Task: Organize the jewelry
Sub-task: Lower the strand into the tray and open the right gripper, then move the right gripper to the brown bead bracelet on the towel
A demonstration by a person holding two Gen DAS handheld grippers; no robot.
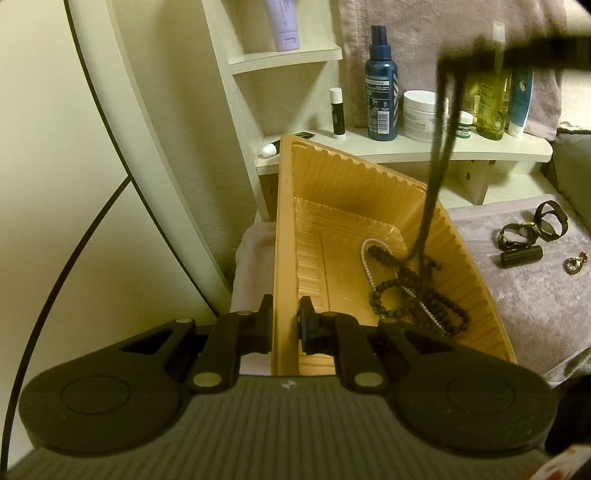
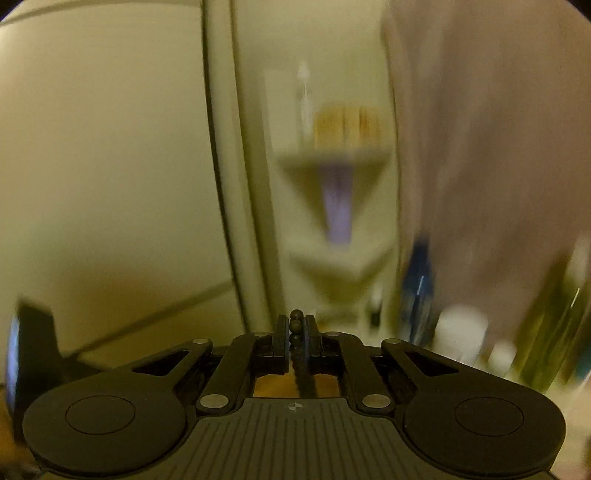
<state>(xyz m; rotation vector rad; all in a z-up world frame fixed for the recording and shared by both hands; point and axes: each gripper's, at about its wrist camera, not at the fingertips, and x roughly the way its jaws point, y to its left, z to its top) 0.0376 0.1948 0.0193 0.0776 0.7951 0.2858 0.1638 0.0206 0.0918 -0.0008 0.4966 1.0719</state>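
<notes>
Left gripper [image 1: 285, 325]: fingers pinching the near wall of the tan tray [image 1: 286, 236], one inside, one outside. Right gripper [image 2: 296, 334]: fingers pressed onto a dark bead necklace [image 1: 432, 206], which hangs down into the tray. Tray holds a pearl strand [image 1: 366, 264] and dark beads. Watches [image 1: 532, 225] lie on the towel [image 1: 535, 295] beside it.

Cream corner shelf [image 1: 406, 147] against the wall. On it, left to right: lip balm [image 1: 337, 112], dark blue spray bottle [image 1: 381, 85], white cream jar [image 1: 423, 115], yellow bottle [image 1: 493, 107], blue-white tube [image 1: 520, 103]. Higher up, lilac tube [image 1: 282, 24]. Behind, pinkish towel [image 1: 417, 33]. Right wrist view blurred.
</notes>
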